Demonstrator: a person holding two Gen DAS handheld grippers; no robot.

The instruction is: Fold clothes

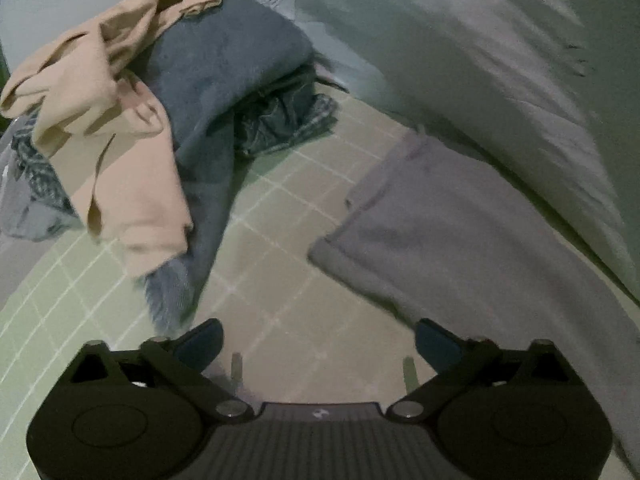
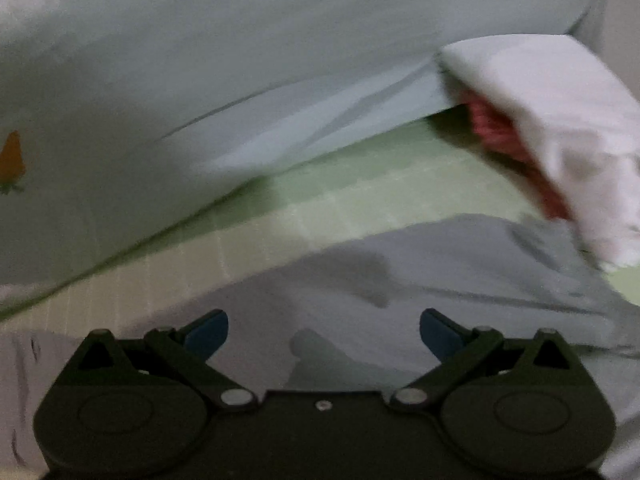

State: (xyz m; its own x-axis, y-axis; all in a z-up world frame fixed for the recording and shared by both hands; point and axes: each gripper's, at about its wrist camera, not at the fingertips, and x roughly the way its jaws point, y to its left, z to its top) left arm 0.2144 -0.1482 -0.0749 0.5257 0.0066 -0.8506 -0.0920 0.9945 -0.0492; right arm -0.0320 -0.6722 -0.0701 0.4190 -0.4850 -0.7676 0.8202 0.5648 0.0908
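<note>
In the left wrist view the left tongs [image 1: 318, 344] stand spread wide, the blue-padded fingertips [image 1: 200, 344] well apart and nothing between them; they hang over the green gridded mat [image 1: 280, 280] without touching any cloth. At ten o'clock from them lies a heap of clothes: a tan garment [image 1: 120, 120] draped crumpled over a dark blue garment [image 1: 232, 68], whose tail runs down toward the left fingertip, with a dark patterned cloth [image 1: 288, 120] tucked under the heap at eleven o'clock and a second patterned piece [image 1: 36, 176] showing at its far left edge. At two o'clock a grey garment [image 1: 460, 240] lies spread flat on the mat, its near corner just beside the right fingertip, and beyond it rises a pale bedsheet [image 1: 480, 40], blurred. In the right wrist view the right tongs [image 2: 324, 332] are likewise spread wide and grip nothing; they hover above the grey garment [image 2: 400, 280], which lies flat with soft creases and fills the ground from nine to three o'clock. At twelve o'clock the green mat [image 2: 360, 196] shows as a band below the pale sheet [image 2: 240, 60], which carries a small orange print [image 2: 12, 160] at nine o'clock. At two o'clock a white cloth [image 2: 560, 120] lies folded over something red [image 2: 496, 128], too blurred to identify.
</note>
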